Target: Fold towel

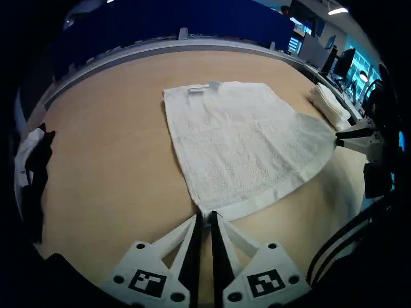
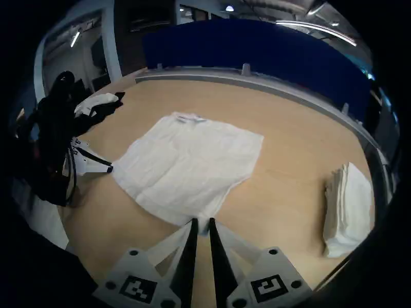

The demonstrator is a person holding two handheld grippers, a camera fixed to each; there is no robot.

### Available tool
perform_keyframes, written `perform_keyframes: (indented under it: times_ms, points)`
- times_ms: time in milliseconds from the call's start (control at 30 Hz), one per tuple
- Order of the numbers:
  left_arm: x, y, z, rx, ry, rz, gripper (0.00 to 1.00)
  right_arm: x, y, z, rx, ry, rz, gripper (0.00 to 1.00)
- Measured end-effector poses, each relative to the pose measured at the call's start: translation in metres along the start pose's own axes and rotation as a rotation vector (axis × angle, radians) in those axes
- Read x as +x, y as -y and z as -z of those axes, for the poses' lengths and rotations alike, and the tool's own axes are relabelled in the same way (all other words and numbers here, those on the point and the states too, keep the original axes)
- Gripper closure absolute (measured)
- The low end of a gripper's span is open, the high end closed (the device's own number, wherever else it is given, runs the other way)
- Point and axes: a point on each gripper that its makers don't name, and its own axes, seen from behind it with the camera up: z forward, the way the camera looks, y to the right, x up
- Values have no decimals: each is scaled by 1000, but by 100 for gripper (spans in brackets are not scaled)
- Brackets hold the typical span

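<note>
A white towel [image 1: 231, 138] lies spread flat on the wooden table [image 1: 113, 154]. In the left gripper view, my left gripper [image 1: 205, 218] is shut on the towel's near corner. Farther off at the right, my right gripper [image 1: 338, 138] pinches another corner, which is pulled into a point. In the right gripper view, the right gripper [image 2: 201, 223] is shut on the near corner of the towel [image 2: 190, 159]. The left gripper [image 2: 110, 167] grips the left corner there, held by a person in dark sleeves.
A stack of folded white towels [image 2: 349, 205] [image 1: 329, 102] sits near the table's edge. A black and white cloth [image 1: 33, 154] [image 2: 97, 105] lies at the other side. A blue partition [image 2: 257, 46] runs behind the table's back rim.
</note>
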Motion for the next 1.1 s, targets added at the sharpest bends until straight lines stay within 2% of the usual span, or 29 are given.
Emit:
perform_keyframes:
  times_ms: [200,467,867,1100]
  points:
    - [5,-7,8,-21,-8,-2,94,2,-1,1,-3,-3,6,83]
    - [21,-3,28,-15,-37,44,94,11,0,8,5,-20,-2,83]
    - [46,-6,67,-28,-85,115,94,29,2,30,13,-46,-14,83]
    - [54,-12,83,-42,-100,132,94,33,3,45,12,-47,-11,84]
